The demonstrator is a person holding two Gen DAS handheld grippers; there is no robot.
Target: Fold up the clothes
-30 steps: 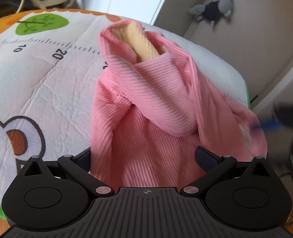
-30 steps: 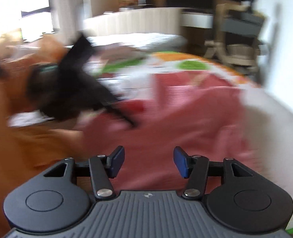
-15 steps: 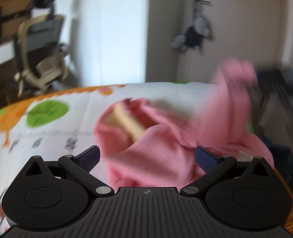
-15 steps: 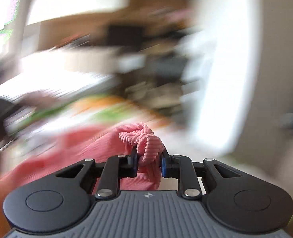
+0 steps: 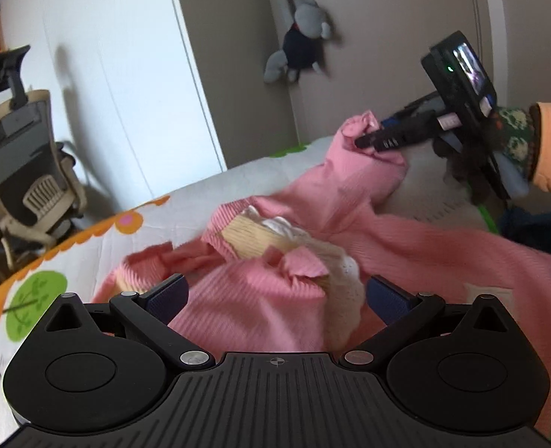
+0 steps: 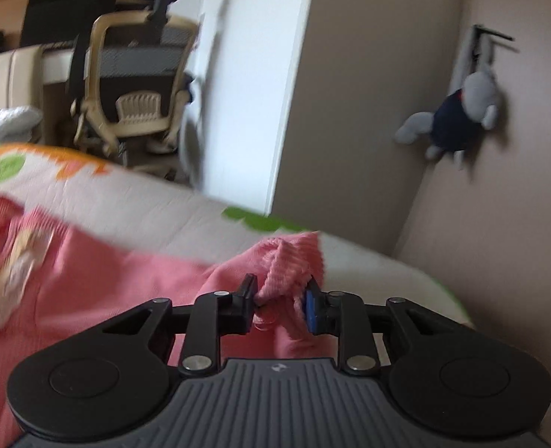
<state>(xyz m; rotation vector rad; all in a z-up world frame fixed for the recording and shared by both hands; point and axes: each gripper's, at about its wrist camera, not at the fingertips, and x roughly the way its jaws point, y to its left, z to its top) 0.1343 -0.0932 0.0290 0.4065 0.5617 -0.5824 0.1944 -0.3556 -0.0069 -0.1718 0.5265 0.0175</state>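
We hold the pink garment (image 5: 260, 298) at one bunched end with the right gripper (image 6: 281, 300); its jaws are nearly closed, and a knot of ribbed cloth is pressed between them. In our judgement this end is lifted above the bed (image 5: 89, 246) so that the cloth can be drawn out straight and its shape becomes readable. The left gripper (image 5: 275, 296) hangs low over the crumpled middle part with its jaws wide apart and nothing between them; the cloth lies behind them, and we cannot tell if it touches.

The garment lies mostly on the bed, on a printed quilt with green and orange figures. It is a ribbed pink knit, heaped and twisted, not flat. A cream-yellow lining and some white lace show at an opening near the middle. It is blurred in the right wrist view.
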